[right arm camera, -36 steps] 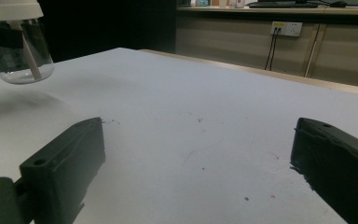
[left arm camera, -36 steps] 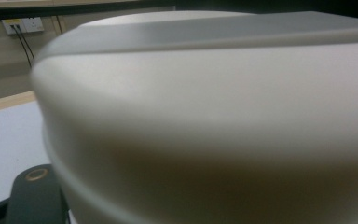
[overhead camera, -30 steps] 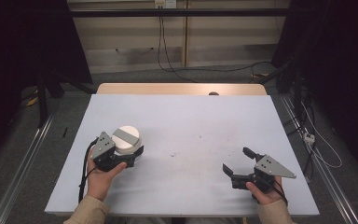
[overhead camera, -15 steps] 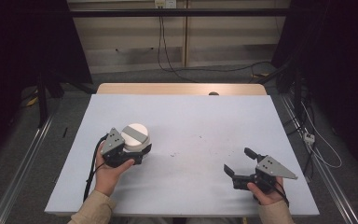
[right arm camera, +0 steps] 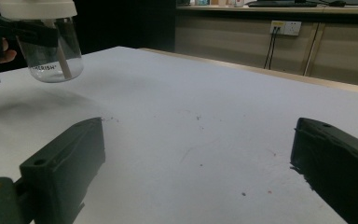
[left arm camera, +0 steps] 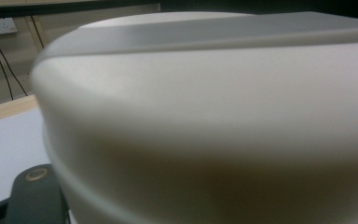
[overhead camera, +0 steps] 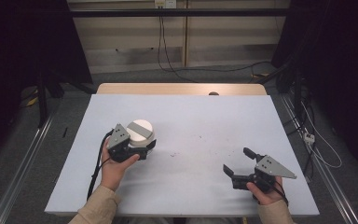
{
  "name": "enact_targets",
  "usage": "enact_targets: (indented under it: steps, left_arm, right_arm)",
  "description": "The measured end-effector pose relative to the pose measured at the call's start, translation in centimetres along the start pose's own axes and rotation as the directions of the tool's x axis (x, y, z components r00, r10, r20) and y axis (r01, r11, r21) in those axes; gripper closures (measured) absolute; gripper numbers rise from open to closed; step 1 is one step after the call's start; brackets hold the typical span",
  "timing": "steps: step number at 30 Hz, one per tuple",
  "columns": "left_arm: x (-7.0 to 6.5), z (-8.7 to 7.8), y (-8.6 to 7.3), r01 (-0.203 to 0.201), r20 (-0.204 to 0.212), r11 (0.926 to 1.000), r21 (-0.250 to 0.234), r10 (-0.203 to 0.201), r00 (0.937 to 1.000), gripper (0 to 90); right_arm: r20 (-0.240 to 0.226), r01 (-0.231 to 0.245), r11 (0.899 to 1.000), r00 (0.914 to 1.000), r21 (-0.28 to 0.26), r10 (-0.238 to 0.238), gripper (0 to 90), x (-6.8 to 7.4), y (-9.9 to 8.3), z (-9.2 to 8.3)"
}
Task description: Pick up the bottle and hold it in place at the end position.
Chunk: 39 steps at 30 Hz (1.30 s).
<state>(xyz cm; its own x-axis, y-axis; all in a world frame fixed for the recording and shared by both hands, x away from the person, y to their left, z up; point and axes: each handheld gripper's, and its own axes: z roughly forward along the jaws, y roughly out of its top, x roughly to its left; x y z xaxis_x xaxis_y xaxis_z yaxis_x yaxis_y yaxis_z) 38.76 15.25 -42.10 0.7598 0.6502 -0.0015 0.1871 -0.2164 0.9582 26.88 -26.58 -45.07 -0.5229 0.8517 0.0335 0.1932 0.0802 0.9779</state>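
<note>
Left gripper (overhead camera: 142, 148) clamped on a clear jar (right arm camera: 51, 51) under its white lid (overhead camera: 140, 131), held upright at the left of the pale surface (overhead camera: 205, 121); right gripper (overhead camera: 239, 163) resting low at the right, jaws spread wide with nothing between; well apart from the jar.

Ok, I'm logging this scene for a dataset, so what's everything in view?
jar: one, clear with white lid, raised off the left side of the table in the left gripper
table: one, pale blue-grey top with a wooden far edge, centre
wall sockets: one white plate, far wall
cables: several, black, floor beyond the table
left gripper: one, black, shut on jar
right gripper: one, black, jaws open, low over the table's right
</note>
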Motion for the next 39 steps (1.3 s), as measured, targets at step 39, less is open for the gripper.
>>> enact_targets:
  steps: [39]
  left_arm:
    - [-1.1, 7.0, 1.2, -0.002, 0.06, 1.0, -0.009, 0.002, 0.9982, 18.3]
  right_arm:
    - [0.004, 0.013, 1.0, 0.9999, -0.002, -0.013, 2.5, 0.0, 0.2, 0.3]
